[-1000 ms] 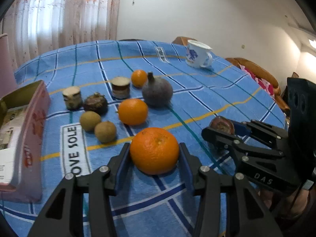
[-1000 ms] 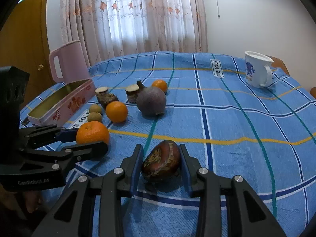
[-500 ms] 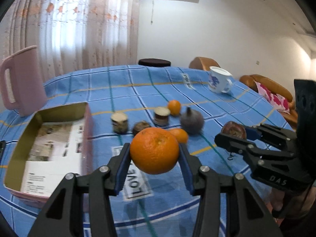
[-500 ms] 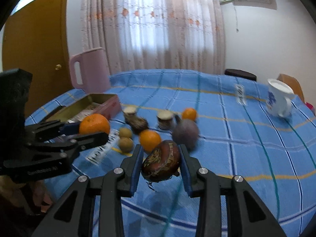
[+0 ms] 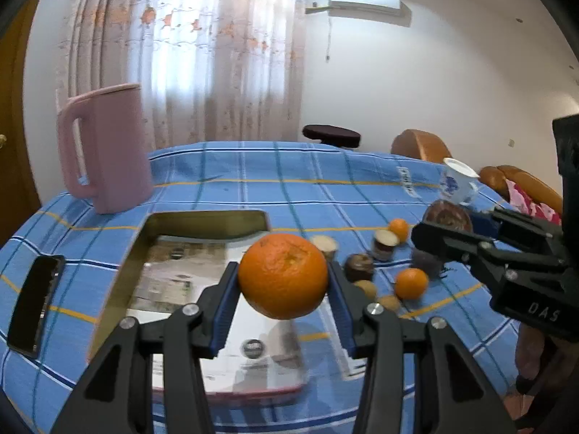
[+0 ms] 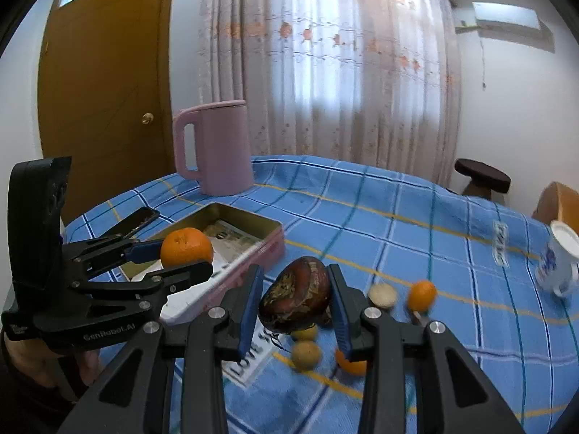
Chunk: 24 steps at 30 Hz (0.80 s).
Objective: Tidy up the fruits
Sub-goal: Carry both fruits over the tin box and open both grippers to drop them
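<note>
Large orange (image 5: 283, 275) clamped in left gripper (image 5: 282, 289), held above open tin (image 5: 202, 220) near table's left edge. Dark brown fruit (image 6: 296, 293) clamped in right gripper (image 6: 295, 303). No fruit seen inside the tin; remaining fruits (image 5: 410, 283) left mid-table.

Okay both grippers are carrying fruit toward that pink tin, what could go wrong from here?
1. The two grippers could collide: the left gripper with the orange and the right gripper with the dark brown fruit hang close together near the tin.
2. The round orange is pinched only at its sides, so it may slip out and roll.
3. A dropped fruit could bounce off the tin's rim onto the phone beside it.
</note>
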Motion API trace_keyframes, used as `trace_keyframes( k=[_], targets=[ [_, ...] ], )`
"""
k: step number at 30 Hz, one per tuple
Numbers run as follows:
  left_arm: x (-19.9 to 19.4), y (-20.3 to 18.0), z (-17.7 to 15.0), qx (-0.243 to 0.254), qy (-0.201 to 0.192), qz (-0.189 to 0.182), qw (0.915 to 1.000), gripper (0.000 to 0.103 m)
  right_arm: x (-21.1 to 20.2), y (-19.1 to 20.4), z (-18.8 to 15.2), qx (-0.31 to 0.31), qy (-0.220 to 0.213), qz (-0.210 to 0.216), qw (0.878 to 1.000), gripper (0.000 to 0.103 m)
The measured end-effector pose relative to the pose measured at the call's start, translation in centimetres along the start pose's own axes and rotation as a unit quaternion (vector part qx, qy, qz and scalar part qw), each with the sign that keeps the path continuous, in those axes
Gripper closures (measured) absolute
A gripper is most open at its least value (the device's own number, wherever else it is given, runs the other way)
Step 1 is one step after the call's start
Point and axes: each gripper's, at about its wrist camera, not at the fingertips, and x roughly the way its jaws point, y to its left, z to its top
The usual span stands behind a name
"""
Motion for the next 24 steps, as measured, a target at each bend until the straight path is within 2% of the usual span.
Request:
trace_keyframes(
  k=[11,24],
  targets=[
    [1.2,4.3,0.4,-0.011,0.014,0.051,0.9985,0.054,4.4,3.5,3.7,-0.041,0.007,0.038,0.998,0.065],
    [2.5,7.2,-0.1,-0.018,0.037,0.074,0.9964,0.054,9.6,6.3,3.3,-0.046,0.038,0.068,0.996,0.065]
  ],
)
